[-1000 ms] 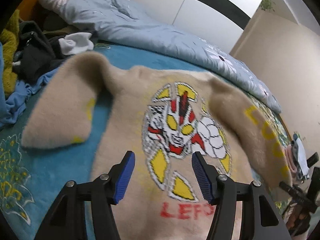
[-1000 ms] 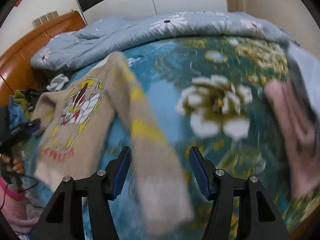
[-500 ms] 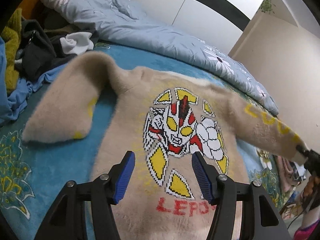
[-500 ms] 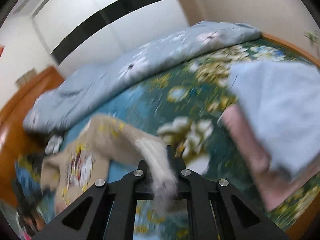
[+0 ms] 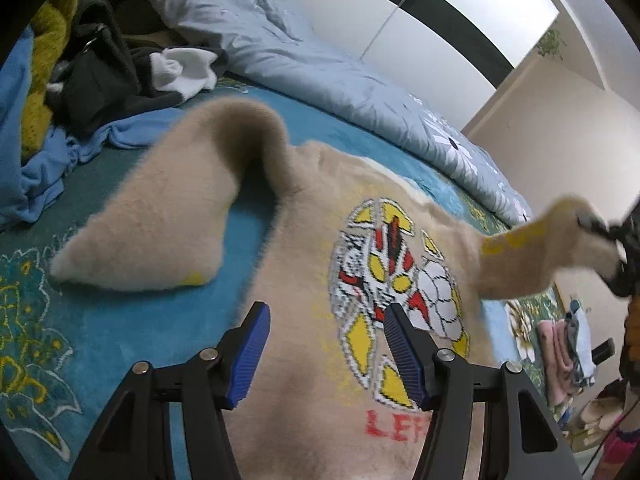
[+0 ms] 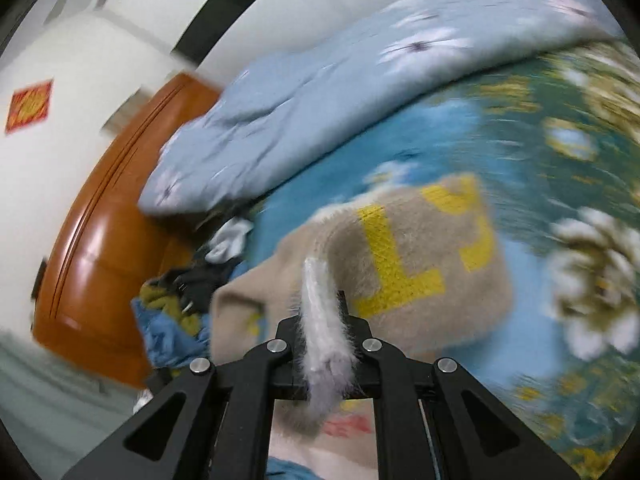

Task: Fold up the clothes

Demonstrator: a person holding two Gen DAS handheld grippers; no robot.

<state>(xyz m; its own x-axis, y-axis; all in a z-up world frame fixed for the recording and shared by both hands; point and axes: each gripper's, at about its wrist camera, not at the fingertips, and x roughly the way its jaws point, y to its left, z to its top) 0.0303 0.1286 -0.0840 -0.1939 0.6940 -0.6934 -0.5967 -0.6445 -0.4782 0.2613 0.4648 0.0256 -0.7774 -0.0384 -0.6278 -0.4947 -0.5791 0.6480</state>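
Note:
A beige fuzzy sweater (image 5: pixel 304 280) with a robot picture and red letters lies face up on the blue floral bedspread (image 5: pixel 120 320). Its left sleeve (image 5: pixel 168 216) lies bent on the bed. My left gripper (image 5: pixel 324 336) is open and empty, hovering over the sweater's lower front. My right gripper (image 6: pixel 326 320) is shut on the white cuff (image 6: pixel 324 320) of the right sleeve (image 6: pixel 416 264), which carries yellow letters, and holds it lifted above the sweater body. The lifted sleeve (image 5: pixel 532 252) and the right gripper (image 5: pixel 600 226) also show in the left wrist view.
A pile of blue, black, yellow and white clothes (image 5: pixel 80 80) lies at the far left by the wooden headboard (image 6: pixel 104 216). A light blue floral duvet (image 5: pixel 320 72) runs along the back. Folded pink and blue clothes (image 5: pixel 568 344) lie at the right edge.
My right gripper has closed on the right sleeve's cuff, lifted it and swung it toward the sweater body. The left gripper has stayed open over the sweater's lower front.

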